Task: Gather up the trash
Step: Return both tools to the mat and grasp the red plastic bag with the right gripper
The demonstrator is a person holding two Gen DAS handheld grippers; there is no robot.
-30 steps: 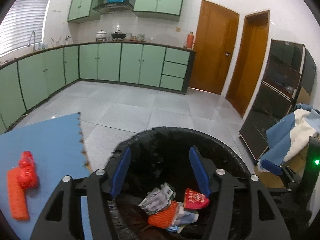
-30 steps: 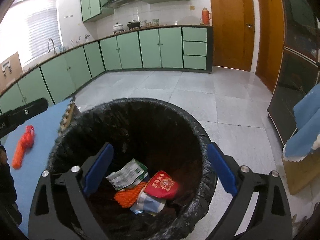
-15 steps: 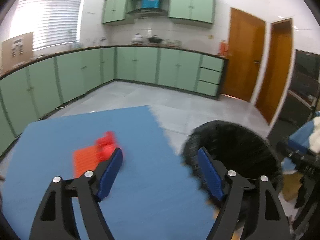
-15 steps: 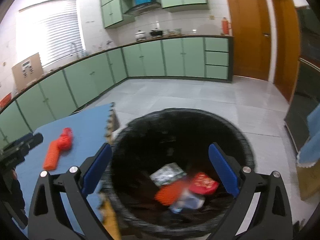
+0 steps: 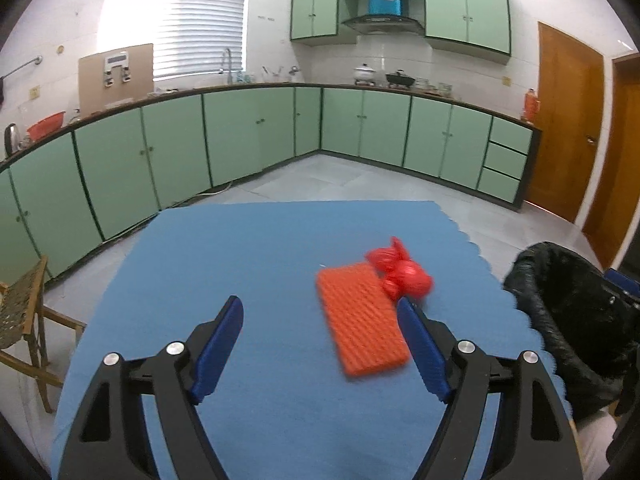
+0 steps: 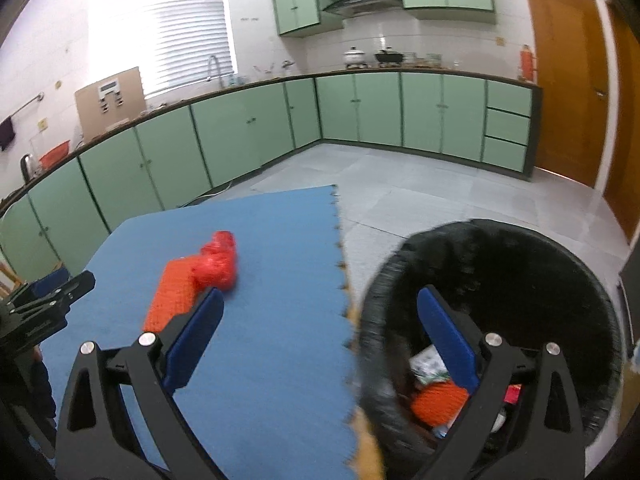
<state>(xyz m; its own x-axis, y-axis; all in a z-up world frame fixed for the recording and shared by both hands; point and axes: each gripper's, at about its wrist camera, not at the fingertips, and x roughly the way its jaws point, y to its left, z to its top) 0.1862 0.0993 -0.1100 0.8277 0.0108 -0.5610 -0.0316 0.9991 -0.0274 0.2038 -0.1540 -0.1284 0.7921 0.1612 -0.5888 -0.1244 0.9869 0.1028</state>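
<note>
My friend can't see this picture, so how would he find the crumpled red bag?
Find the big blue mat beside the black-lined trash bin. Two bits of trash lie on it, touching. The crumpled red bag is the shiny, lumpy one; its neighbour, the orange mesh pad, is flat and rectangular.

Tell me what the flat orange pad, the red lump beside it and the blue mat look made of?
Flat orange pad: probably foam netting, given its ribbed mesh texture. Crumpled red lump: likely thin glossy plastic, knotted like a bag. Blue mat: seemingly matte foam, with toothed interlocking edges.
</note>
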